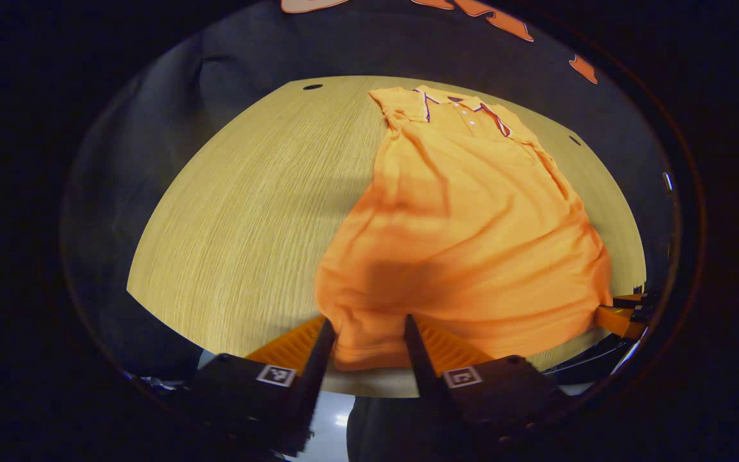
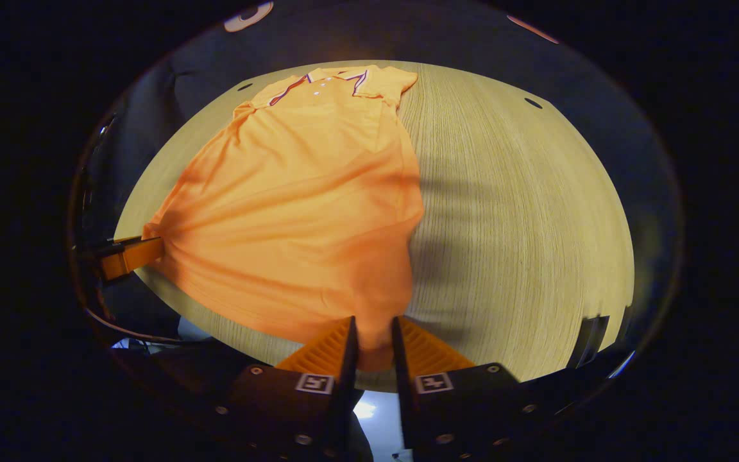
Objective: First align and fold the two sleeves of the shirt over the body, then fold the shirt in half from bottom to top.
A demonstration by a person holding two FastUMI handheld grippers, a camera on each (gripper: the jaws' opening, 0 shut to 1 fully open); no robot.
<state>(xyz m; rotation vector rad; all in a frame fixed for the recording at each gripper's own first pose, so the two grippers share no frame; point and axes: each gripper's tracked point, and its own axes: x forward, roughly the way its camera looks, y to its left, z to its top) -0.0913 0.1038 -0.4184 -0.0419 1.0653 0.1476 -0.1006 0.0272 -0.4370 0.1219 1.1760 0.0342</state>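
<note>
— Wooden table (image 1: 241,212) is seen under the orange polo shirt (image 1: 466,224), collar at the far end. Are the sleeves seen?

— Hardly; they are folded in. The hem is gripped by the left gripper (image 1: 369,340), fingers fairly apart, and pinched by the right gripper (image 2: 374,340), nearly closed. The corners are hidden between fingers.

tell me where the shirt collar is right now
The collar lies at the far end of the wooden table, top centre in the left gripper view and upper left of centre in the right gripper view, opposite the hem pinched by the tools.
</note>
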